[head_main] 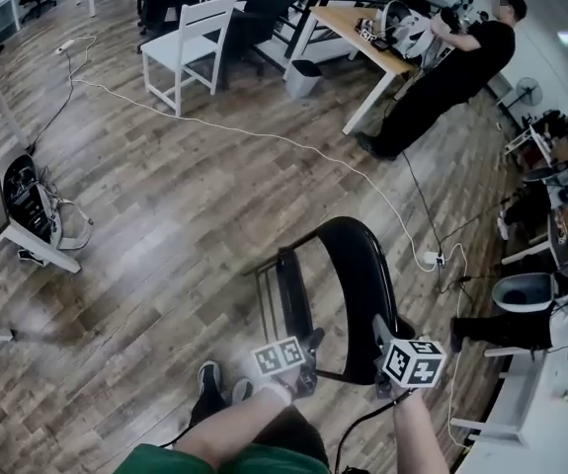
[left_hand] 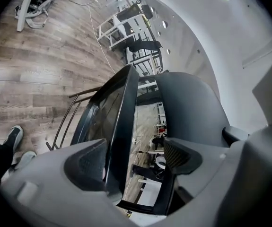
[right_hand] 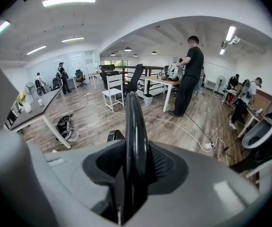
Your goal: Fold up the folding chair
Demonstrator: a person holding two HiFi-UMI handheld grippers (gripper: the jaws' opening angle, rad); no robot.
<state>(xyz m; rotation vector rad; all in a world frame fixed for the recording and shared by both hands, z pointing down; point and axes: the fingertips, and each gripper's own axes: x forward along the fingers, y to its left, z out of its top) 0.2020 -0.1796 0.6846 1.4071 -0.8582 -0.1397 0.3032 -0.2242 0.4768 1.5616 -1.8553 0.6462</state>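
Folding chair (head_main: 348, 265), part-closed, on wood floor (head_main: 185, 215) close in front of the person.
Right gripper (right_hand: 136, 167) clenched on backrest (right_hand: 135, 122) top rim. Left gripper (left_hand: 133, 157) not clamped: jaws apart around the upturned seat (left_hand: 112, 112) edge, which lies against one pad, clear of the other.
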